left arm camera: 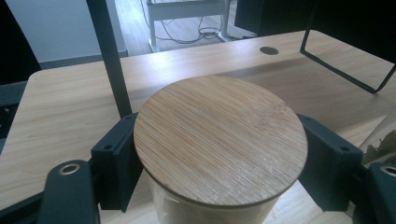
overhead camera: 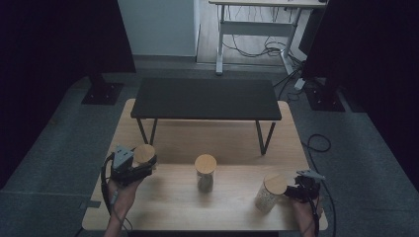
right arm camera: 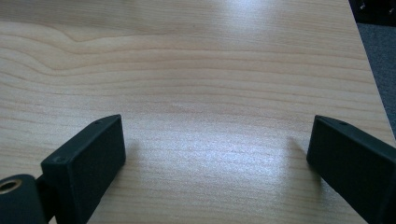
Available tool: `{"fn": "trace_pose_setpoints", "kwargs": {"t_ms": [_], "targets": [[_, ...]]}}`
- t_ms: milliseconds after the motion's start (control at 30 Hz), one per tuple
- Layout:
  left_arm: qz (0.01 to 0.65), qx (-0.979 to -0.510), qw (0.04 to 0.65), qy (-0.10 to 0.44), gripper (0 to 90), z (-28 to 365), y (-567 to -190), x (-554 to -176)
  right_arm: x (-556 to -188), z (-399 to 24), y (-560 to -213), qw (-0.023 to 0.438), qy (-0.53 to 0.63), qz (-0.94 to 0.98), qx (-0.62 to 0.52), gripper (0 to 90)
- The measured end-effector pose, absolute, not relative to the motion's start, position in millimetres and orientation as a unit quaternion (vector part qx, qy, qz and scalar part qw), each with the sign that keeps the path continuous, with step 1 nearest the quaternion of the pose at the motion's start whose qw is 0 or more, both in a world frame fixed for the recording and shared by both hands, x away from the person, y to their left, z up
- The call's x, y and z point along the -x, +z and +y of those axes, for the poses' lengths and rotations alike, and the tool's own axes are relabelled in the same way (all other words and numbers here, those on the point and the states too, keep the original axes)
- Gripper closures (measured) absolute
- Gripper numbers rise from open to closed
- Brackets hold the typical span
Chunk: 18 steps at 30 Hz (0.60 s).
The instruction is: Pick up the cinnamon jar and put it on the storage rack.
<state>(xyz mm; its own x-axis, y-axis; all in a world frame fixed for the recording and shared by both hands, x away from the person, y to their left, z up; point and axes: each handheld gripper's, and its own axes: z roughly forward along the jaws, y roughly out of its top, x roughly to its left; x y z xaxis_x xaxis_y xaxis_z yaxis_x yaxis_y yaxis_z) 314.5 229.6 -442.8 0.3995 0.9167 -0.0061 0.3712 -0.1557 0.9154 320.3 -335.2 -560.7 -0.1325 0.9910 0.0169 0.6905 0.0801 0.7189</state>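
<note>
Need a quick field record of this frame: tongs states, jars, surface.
left tongs: shut on the left jar, pads against its sides just below the bamboo lid
right tongs: open, nothing between the jaws, above bare wood
middle jar: upright, lidded, dark contents, free
right jar: upright, lidded, pale contents, beside the right tongs
surface: wooden table
behind: black shelf on the table's far half

The jar lid (left arm camera: 219,140) at the left gripper view's centre is bamboo — fine straight grain, matt, with a smooth edge. The jar (left arm camera: 210,212) below it, at 6 o'clock, looks like clear glass. The table (right arm camera: 196,70) is pale wood with wavy grain and a soft sheen — the black jaws look matt plastic.
</note>
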Motion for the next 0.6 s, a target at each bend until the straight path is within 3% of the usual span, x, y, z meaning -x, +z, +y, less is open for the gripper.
{"fn": "trace_pose_setpoints", "kwargs": {"t_ms": [600], "targets": [[0.458, -0.699, 0.463, 0.295, 24.1, 227.6, -433.7, -320.9, -320.2, -335.2, -560.7, 0.251, 0.299, 0.691, -0.609, 3.7]]}}
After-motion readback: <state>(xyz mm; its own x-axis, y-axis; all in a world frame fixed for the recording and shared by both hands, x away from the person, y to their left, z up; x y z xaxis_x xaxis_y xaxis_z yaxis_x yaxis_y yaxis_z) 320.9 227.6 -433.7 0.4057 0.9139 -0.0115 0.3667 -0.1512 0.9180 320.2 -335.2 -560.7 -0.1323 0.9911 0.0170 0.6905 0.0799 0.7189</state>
